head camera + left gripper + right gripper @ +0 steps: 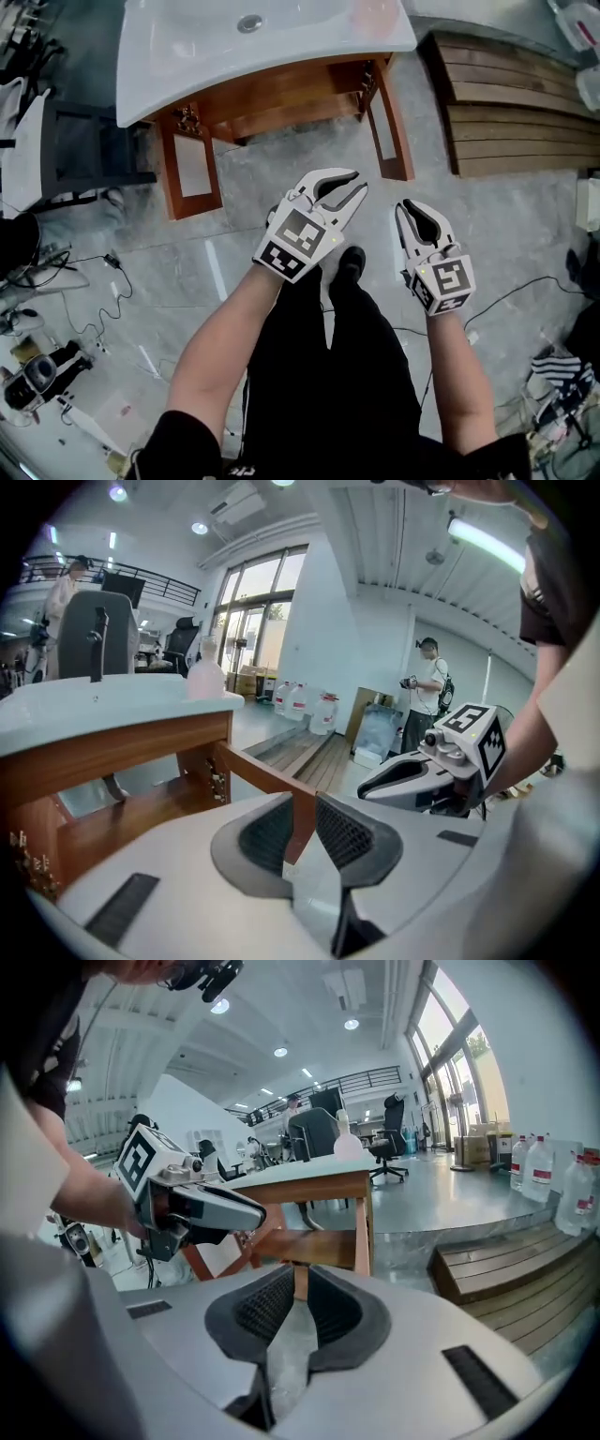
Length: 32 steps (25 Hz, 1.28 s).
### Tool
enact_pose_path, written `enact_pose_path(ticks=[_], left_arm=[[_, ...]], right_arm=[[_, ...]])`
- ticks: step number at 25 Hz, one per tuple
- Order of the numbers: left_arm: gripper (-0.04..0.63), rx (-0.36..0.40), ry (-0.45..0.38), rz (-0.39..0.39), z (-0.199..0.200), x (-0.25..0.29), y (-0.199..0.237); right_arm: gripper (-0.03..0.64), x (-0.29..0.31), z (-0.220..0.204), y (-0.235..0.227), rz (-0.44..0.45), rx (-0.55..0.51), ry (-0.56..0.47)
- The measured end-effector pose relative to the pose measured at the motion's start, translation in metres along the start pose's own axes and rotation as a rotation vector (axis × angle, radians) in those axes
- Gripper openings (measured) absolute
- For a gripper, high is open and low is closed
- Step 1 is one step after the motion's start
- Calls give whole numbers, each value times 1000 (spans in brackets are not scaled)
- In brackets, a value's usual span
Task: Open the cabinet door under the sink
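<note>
L gripper jaws partly spread, nothing btwn, R gripper beside it, jaws w/ narrow gap, empty, both over marble floor, short of wooden cabinet, cabinet doors swung open under white sink

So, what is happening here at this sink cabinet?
A person stands in front of the sink with a gripper in each hand. Under it, the left door and the right door of the wooden cabinet are swung open. The left gripper and the right gripper are in the air, short of the cabinet, jaws slightly apart and empty.
</note>
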<state>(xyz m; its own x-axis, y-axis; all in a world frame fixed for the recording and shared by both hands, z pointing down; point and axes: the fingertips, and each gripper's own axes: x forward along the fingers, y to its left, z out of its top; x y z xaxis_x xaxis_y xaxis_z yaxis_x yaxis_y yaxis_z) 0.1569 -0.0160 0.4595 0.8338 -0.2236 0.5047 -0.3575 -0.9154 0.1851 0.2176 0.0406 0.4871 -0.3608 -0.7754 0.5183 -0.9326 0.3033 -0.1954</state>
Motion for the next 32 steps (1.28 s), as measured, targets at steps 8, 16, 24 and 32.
enact_pose_path(ticks=[8,16,24,32], left_arm=[[69,-53,-31,137,62,-92,-15],[54,-144,-98,256,93,-185,-8],[49,-149,-162,271,124,-260,18],[48,-91,-216,302,147,-322,51]], right_arm=[[57,-48,79,55,106,6,-34],[52,-73,167,108,141,-105,-117],[48,-72,216,157,122,-137,-130],[37,-63,268,194,108,-145,-199]])
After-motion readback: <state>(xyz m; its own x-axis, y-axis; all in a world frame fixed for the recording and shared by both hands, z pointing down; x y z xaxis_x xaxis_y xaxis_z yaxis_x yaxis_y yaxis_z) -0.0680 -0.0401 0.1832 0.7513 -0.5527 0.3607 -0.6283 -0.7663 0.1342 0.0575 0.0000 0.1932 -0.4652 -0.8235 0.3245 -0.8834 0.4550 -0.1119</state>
